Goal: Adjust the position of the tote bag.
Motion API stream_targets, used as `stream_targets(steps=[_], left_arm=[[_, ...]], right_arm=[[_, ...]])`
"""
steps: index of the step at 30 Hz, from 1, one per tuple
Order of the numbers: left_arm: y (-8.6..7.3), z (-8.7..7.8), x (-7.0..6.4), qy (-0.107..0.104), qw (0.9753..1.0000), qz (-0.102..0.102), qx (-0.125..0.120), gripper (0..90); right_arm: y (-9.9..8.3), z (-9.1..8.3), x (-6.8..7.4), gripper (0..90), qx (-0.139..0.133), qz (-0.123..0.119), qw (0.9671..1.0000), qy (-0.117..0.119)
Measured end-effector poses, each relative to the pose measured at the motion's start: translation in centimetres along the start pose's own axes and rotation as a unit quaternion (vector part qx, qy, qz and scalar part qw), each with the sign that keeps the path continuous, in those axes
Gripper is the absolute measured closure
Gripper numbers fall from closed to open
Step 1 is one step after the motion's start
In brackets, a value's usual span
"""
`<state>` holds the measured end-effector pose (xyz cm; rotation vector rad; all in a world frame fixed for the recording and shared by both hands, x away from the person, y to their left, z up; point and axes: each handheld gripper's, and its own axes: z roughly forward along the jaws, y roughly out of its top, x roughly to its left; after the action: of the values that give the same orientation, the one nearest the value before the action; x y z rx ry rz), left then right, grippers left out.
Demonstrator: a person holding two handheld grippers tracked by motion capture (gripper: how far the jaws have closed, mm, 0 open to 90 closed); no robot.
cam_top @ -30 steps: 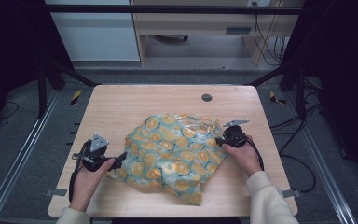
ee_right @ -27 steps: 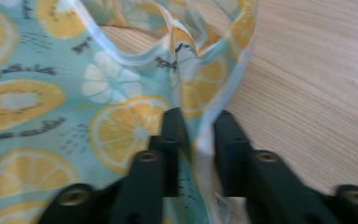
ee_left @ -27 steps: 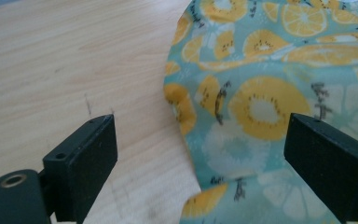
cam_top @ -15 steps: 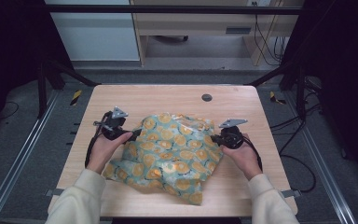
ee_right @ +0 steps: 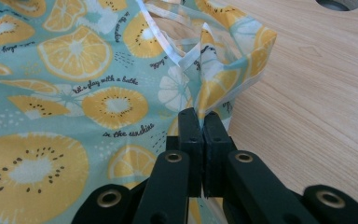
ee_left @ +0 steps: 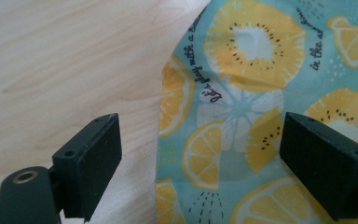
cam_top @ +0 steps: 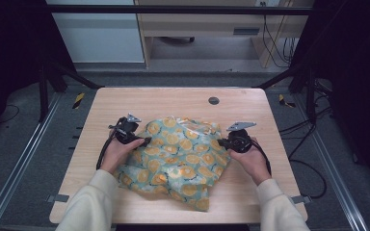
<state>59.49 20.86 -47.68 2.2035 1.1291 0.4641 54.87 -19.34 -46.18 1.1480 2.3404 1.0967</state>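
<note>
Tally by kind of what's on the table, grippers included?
Cloth: 1
Grippers: 2, left gripper with jaws apart over the cloth edge, right gripper clamped on the cloth
Hole cap in the table: 1
Total: 4

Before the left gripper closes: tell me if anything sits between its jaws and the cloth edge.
Nothing visible does. The left gripper is open, its jaws straddling the edge of the cloth, with only bare table beside it. The right gripper is already shut on the cloth's far side.
</note>
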Motion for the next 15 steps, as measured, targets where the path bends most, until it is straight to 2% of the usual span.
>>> stream_targets(steps=[10, 15], left_arm=[[-0.2, 0.49, -0.64, -0.004, 0.9997, 0.016, 0.019, 12.6], [-0.28, 0.85, -0.84, -0.007, 0.9995, 0.015, 0.027, 13.8]], right_arm=[[0.13, -0.22, -0.13, 89.2, -0.003, 0.0, 1.0, -0.003], [0.11, -0.33, -0.19, 89.2, -0.004, 0.002, 1.0, -0.003]])
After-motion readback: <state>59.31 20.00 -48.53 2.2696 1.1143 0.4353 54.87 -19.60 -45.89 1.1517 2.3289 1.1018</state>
